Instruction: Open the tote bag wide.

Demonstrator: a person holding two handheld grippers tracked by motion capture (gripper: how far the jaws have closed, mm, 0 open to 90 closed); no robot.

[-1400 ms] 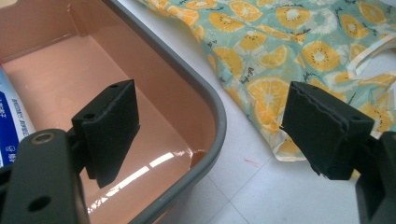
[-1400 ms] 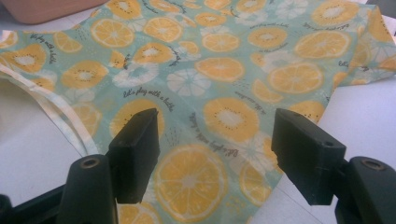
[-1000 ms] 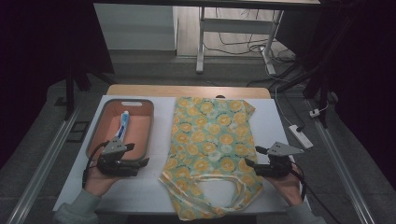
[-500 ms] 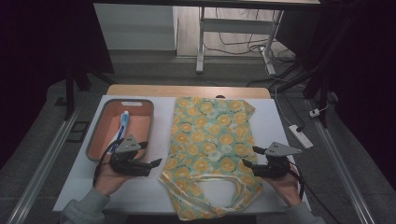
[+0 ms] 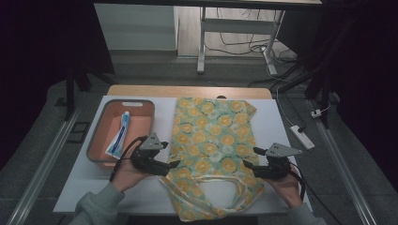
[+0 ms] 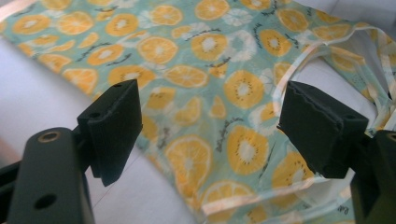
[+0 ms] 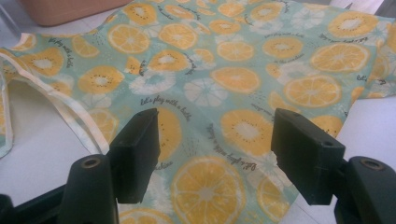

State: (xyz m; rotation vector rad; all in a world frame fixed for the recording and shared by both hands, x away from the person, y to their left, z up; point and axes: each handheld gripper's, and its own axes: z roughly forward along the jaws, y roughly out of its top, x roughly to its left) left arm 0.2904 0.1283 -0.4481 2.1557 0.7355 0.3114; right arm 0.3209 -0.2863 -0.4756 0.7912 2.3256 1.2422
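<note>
Both claws close in on the fruit-print bag

The left gripper has slid from beside the tray to the bag's left edge near the handles, so both sides are now flanked and a two-handed grab looks close. The right gripper sits at the bag's right edge. Both claws gape wide, holding nothing. One bag lies flat beside one tray holding one tube; two grippers.

Thin cloth tote bag printed with orange and kiwi slices on pale green, lying flat on the white table top, pale-trimmed handle loops at the near end
</note>
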